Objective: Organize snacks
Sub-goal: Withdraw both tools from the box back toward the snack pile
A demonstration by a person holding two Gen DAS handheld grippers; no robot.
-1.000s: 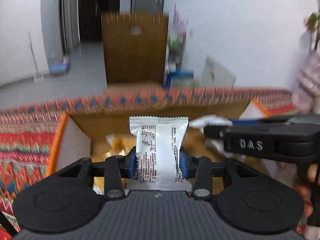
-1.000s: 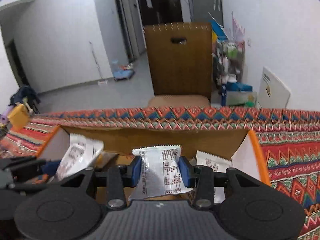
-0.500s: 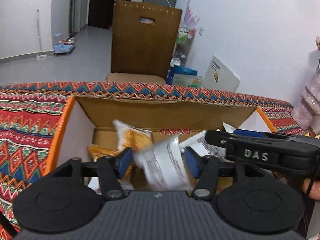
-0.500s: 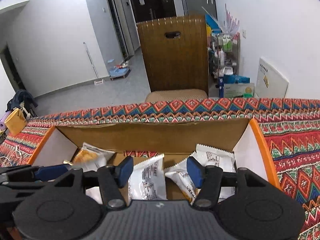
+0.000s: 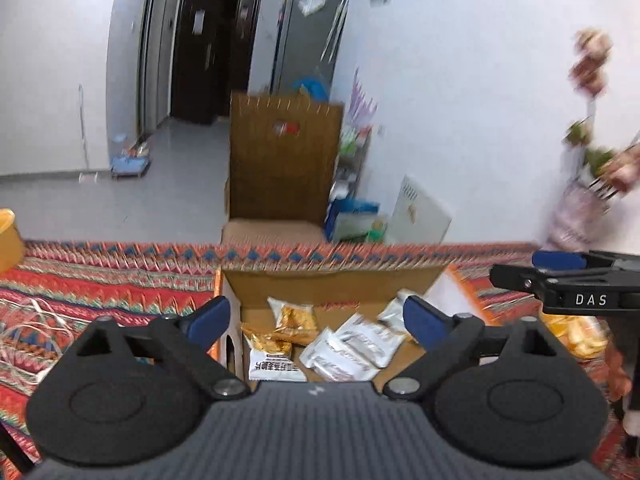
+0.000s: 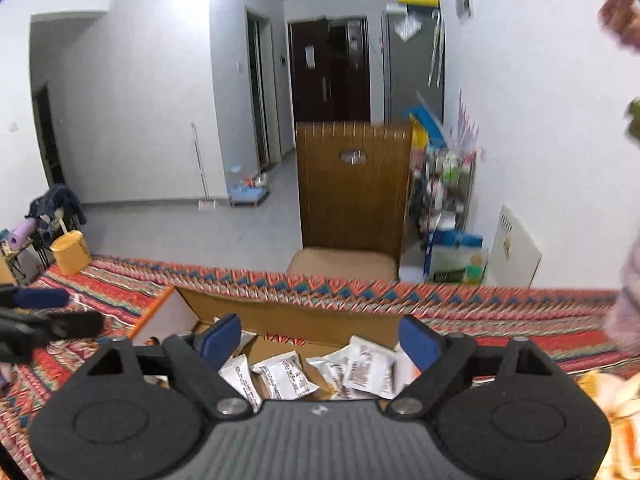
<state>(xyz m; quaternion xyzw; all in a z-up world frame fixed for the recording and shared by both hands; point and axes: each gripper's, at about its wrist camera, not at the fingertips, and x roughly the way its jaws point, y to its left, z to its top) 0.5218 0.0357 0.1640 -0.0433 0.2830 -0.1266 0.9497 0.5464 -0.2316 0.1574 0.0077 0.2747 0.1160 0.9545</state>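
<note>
The box (image 5: 332, 282) is brown cardboard, dull and smooth. In the box lie shiny packs (image 5: 352, 346), some white, some gold foil (image 5: 294, 320). Under the box is a woven cloth (image 5: 100, 276), rough-looking. Behind the box stands a chair (image 6: 354, 184) of glossy brown wood. The left gripper (image 5: 316, 320) is matt black plastic with blue pads (image 5: 210, 320)

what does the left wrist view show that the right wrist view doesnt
Only the left wrist view: gold snack packets in the left part of the cardboard box, and a white cord on the patterned cloth.

Only the right wrist view: a yellow tub at the cloth's far left corner, shown whole, and clothes piled behind it.

Both: the box holding white snack packets, the brown chair, and wide-open, empty fingers, just opened.
</note>
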